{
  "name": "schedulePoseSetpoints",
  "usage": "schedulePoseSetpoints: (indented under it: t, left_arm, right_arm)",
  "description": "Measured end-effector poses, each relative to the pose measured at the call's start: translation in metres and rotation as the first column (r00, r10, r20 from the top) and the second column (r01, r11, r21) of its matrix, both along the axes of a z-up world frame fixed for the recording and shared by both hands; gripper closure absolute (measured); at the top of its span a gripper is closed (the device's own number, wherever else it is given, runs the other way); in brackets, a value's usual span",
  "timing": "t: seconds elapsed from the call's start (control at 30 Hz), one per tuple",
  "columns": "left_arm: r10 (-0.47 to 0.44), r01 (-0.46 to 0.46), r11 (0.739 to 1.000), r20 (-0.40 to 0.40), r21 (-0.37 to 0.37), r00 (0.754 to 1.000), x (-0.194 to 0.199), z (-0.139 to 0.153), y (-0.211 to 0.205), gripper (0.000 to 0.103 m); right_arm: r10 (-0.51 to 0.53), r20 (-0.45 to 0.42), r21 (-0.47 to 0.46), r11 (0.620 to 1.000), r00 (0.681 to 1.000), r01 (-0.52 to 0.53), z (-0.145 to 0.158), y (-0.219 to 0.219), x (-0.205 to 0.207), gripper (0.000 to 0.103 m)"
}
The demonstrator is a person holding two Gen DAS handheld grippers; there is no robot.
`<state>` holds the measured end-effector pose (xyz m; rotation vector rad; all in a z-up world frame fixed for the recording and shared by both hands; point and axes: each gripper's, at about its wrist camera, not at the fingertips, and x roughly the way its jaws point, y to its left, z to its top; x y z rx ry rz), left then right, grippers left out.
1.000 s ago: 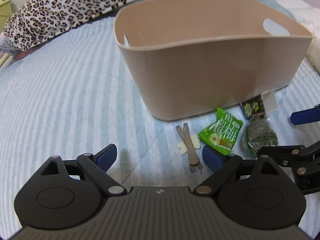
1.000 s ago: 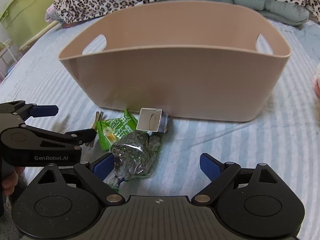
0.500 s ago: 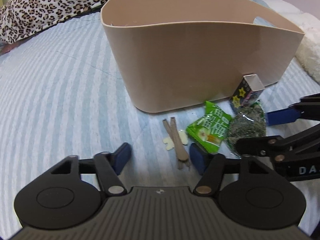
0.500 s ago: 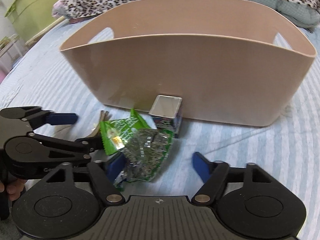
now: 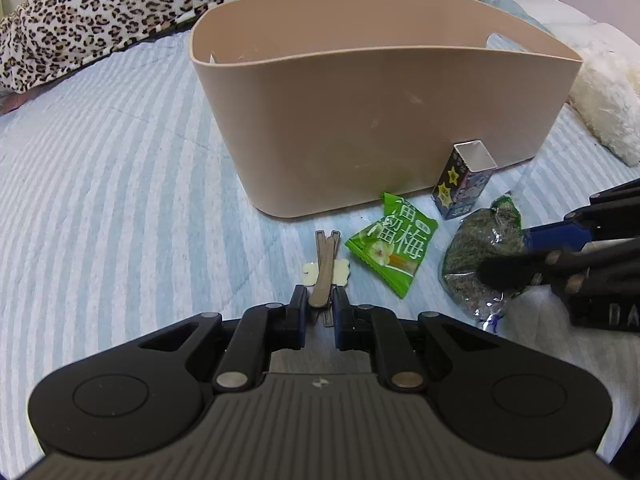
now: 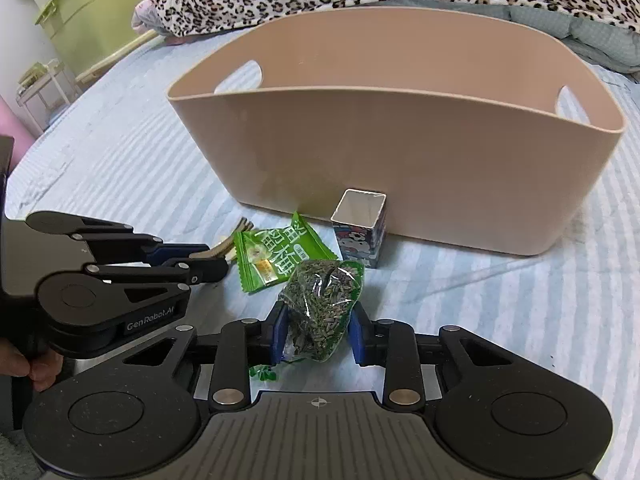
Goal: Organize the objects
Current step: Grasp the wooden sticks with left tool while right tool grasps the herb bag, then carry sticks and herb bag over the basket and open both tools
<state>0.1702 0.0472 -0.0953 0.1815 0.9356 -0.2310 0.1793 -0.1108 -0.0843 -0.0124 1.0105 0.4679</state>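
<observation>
A tan plastic basket [image 5: 360, 120] stands on the striped bedspread; it also shows in the right wrist view [image 6: 400, 152]. In front of it lie a tan hair clip [image 5: 325, 270], a green snack packet [image 5: 394, 248], a small open carton [image 5: 464, 184] and a clear bag of seeds [image 6: 320, 308]. My left gripper [image 5: 320, 304] is shut on the near end of the hair clip. My right gripper [image 6: 318, 334] is shut on the bag of seeds, which also shows in the left wrist view [image 5: 476, 256]. The green packet [image 6: 276, 256] and the carton [image 6: 360, 228] lie just beyond.
A leopard-print blanket [image 5: 100, 8] lies bunched behind the basket. A white fluffy cushion [image 5: 604, 100] lies to the right. A green storage box [image 6: 92, 12] and a small white rack [image 6: 44, 92] stand off the bed's left side.
Both grippers moved forward and closed: the left on the hair clip, the right on the bag of seeds. Both were open before.
</observation>
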Motion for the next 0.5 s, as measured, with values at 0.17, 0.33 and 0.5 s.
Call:
schedulePoseSetpoints:
  t: [0.17, 0.33, 0.5]
  left_arm:
    - [0.001, -0.001, 1.0, 0.016, 0.004, 1.0, -0.01, 0.009, 0.002, 0.089]
    - [-0.007, 0.007, 1.0, 0.033, 0.006, 0.999, -0.017, 0.022, 0.006, 0.089]
    - [-0.018, 0.018, 1.0, 0.082, 0.008, 0.996, -0.027, 0.039, 0.006, 0.089]
  right_arm:
    - [0.0, 0.004, 0.001, 1.0, 1.0, 0.0, 0.005, -0.007, -0.004, 0.084]
    - [-0.013, 0.017, 0.018, 1.0, 1.0, 0.013, 0.008, -0.013, -0.012, 0.084]
    - [-0.019, 0.05, 0.025, 1.0, 0.999, 0.018, 0.02, -0.022, -0.02, 0.085]
